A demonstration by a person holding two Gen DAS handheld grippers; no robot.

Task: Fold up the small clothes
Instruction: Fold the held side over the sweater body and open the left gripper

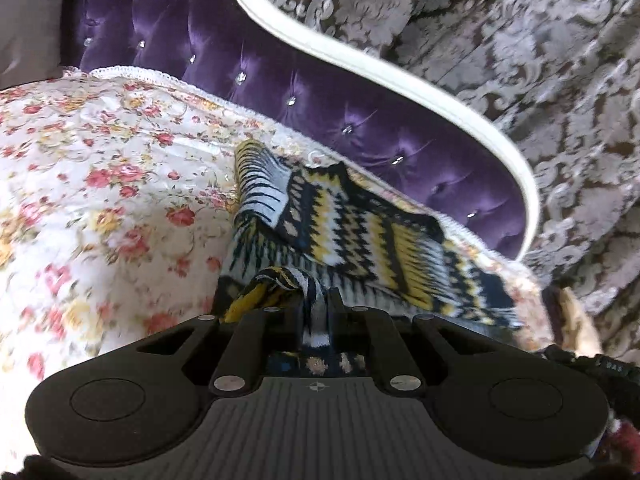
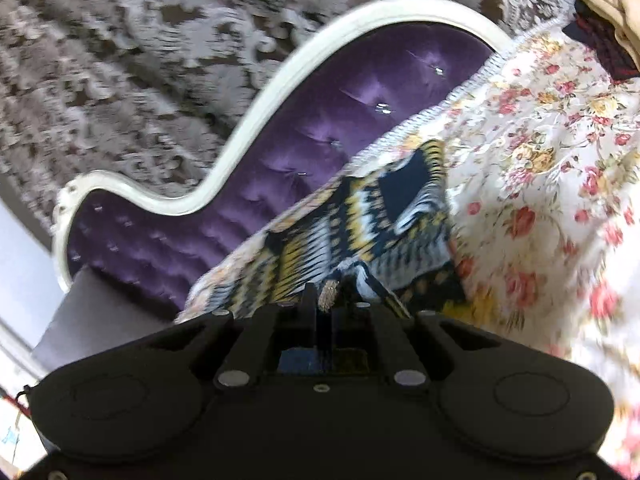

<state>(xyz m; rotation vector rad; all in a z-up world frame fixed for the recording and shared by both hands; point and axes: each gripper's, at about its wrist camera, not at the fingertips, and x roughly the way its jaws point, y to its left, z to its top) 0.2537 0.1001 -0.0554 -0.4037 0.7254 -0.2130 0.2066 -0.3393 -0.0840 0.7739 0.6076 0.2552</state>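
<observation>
Knit garment (image 1: 360,232), yellow, black and white, lies at bedspread (image 1: 100,168) edge beside purple headboard (image 1: 280,80). Left gripper (image 1: 316,304) pinched tight on near edge of knit; right gripper (image 2: 324,300) likewise clamped on its near edge. Step, by my guess: mid-fold, both holds lifting near edge. Next: carry edge over toward headboard side, lay flat, release.

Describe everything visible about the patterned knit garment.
The knit garment looks like soft wool in zigzag bands of yellow, navy and white. It lies partly folded and rumpled on the floral bedspread, near the purple tufted headboard. The left gripper and the right gripper each pinch a bunched edge.
</observation>
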